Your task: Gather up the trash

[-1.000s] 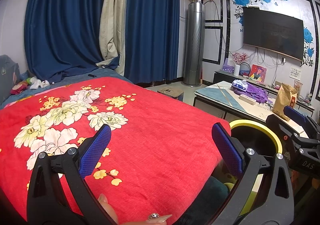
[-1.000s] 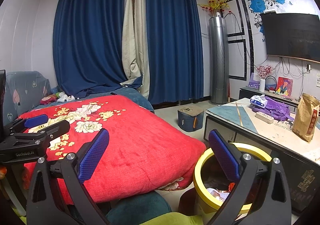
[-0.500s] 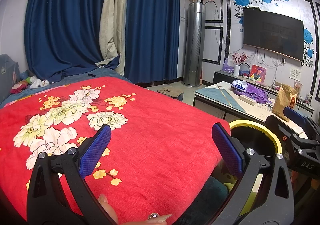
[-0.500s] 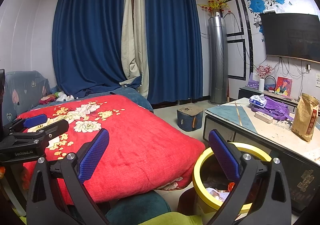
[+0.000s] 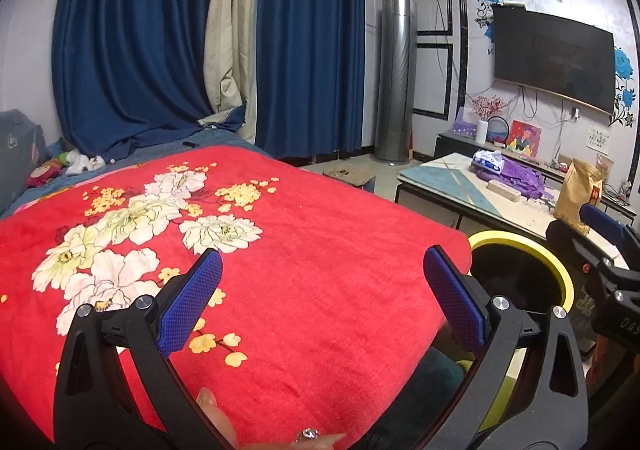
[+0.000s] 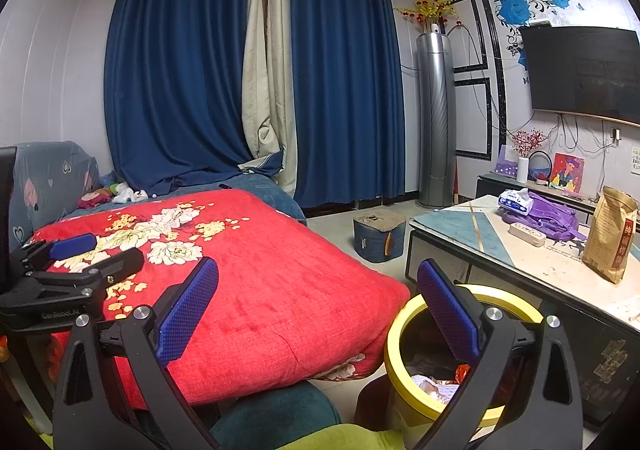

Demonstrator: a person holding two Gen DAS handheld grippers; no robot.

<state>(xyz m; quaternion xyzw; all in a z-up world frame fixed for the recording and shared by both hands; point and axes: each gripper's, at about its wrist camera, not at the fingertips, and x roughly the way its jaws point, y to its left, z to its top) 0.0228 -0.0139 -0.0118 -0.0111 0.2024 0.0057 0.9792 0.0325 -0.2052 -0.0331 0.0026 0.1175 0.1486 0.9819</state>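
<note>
A: Trash? Only crumpled wrappers (image 6: 436, 386), inside the round yellow-rimmed plastic bin (image 6: 394, 366) on the floor between the red floral blanket (image 6: 260, 290) and the low table (image 6: 560, 270). Light, soft, crinkly; pinch a raised fold.

B: Counts?

A: One bin; wrapper count unclear. Left gripper (image 5: 320, 304) and right gripper (image 6: 318, 310) both spread wide, holding nothing.

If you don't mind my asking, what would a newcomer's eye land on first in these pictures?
Probably the bright red blanket with white flowers covering the bed at centre left. Next, the yellow-rimmed round trash bin on the floor between the bed and the low table, with wrappers inside, then the deep blue curtains behind.
</note>
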